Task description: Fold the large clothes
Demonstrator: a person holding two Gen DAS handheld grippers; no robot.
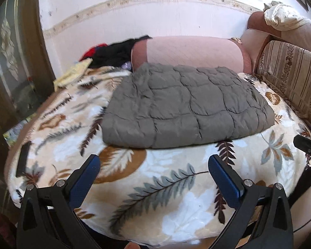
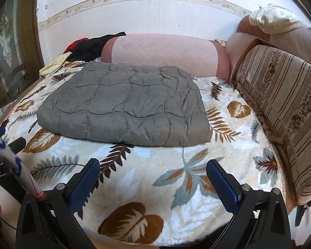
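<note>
A grey quilted jacket (image 1: 182, 105) lies folded into a flat rectangle on the leaf-patterned blanket (image 1: 155, 176) of the bed. It also shows in the right wrist view (image 2: 126, 103). My left gripper (image 1: 153, 166) is open and empty, held back from the jacket's near edge over the blanket. My right gripper (image 2: 153, 170) is open and empty too, also short of the jacket's near edge. Part of the right gripper's black body (image 1: 309, 147) shows at the right edge of the left wrist view.
A pink bolster (image 2: 165, 54) lies behind the jacket against the wall. Black, red and yellow clothes (image 1: 105, 54) are piled at the back left. A striped cushion (image 2: 280, 103) lines the right side. A dark flat object (image 1: 23, 157) lies at the blanket's left edge.
</note>
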